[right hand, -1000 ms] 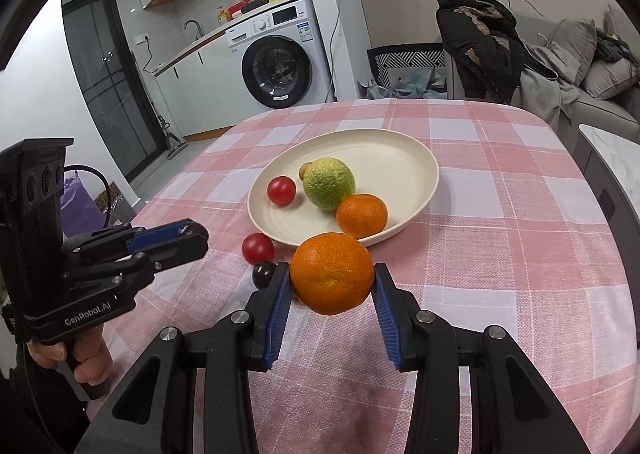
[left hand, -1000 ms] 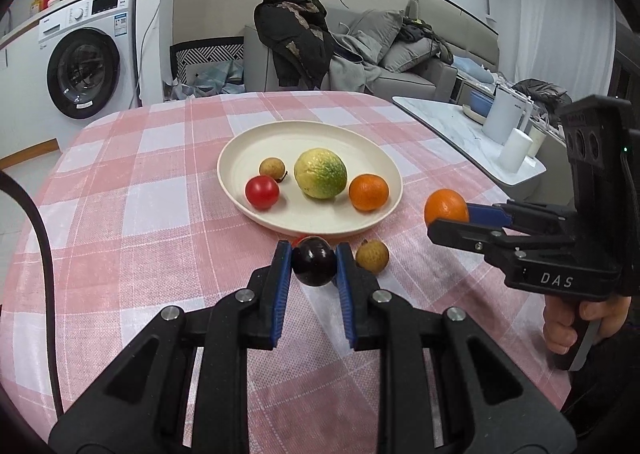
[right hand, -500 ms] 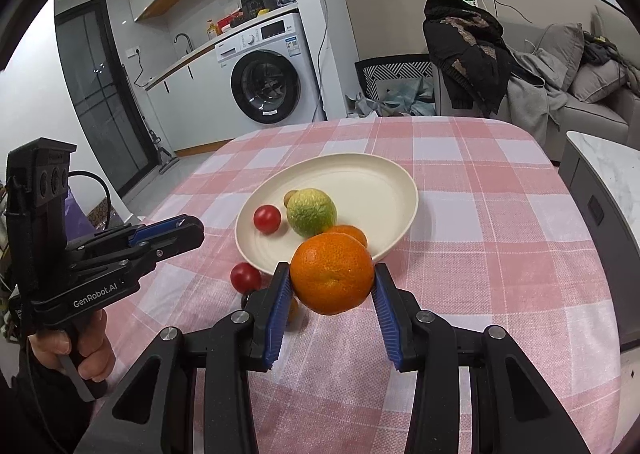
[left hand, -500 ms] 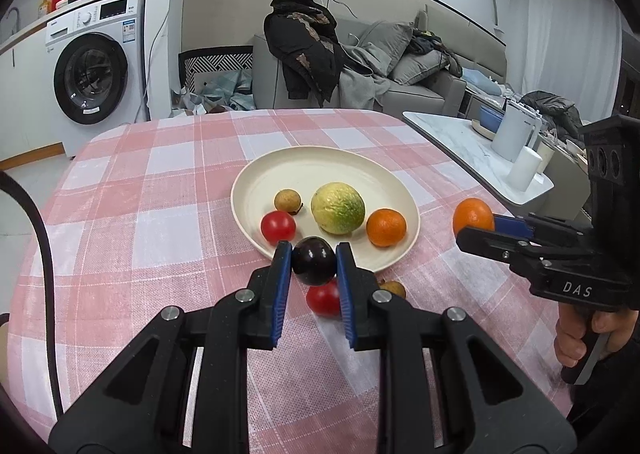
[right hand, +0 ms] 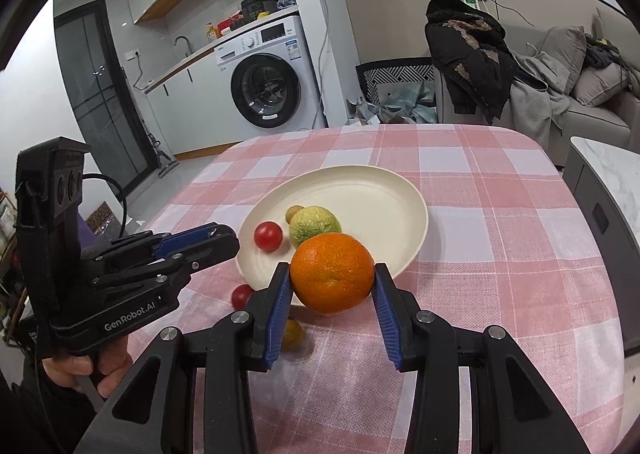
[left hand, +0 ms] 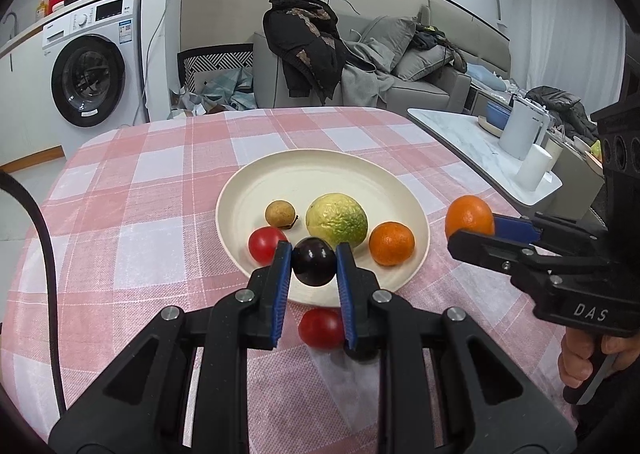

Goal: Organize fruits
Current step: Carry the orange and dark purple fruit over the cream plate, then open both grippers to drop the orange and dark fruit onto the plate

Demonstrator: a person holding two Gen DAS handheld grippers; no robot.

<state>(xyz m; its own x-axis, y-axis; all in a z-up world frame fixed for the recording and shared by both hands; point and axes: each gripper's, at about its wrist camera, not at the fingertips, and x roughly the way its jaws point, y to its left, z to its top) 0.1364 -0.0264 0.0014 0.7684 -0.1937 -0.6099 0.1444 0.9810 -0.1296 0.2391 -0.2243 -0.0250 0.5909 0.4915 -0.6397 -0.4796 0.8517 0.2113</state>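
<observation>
The left gripper pinches a dark plum between its fingers; the right gripper pinches an orange, plate just beyond.

"DAS" is printed in pale letters on the black body of the right gripper, behind its fingers. "GenRobot.AI" is printed on the body of the left gripper, likewise behind its fingers. No other text can be read.

Left gripper clamps dark plum above plate near edge; red tomato below.
</observation>
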